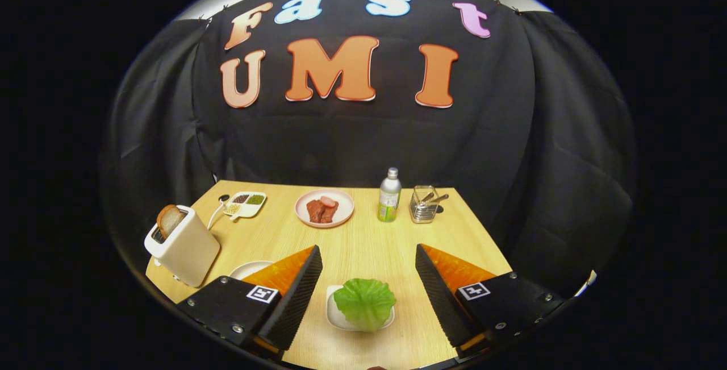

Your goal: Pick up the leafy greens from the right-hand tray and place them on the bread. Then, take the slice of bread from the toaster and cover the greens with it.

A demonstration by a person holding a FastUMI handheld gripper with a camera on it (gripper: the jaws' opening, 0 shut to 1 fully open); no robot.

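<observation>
My left finger (295,285) hides most of a round white plate (248,268) just beyond it. The ruffled green lettuce leaf (364,303) between my fingers covers most of its small white tray (331,308). The far divided dish's (245,203) contents are too small to identify.

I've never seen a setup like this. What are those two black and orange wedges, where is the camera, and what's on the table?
The wedges are the two fingers of a hand-held gripper; a person carries it, and the camera rides on it, looking forward along them. They stand wide open, holding nothing. Between them lie the greens on a small white tray. To the left stands a toaster with a bread slice sticking out. Farther back on the wooden table are a plate of meat, a bottle, a divided dish and a clear holder.
</observation>
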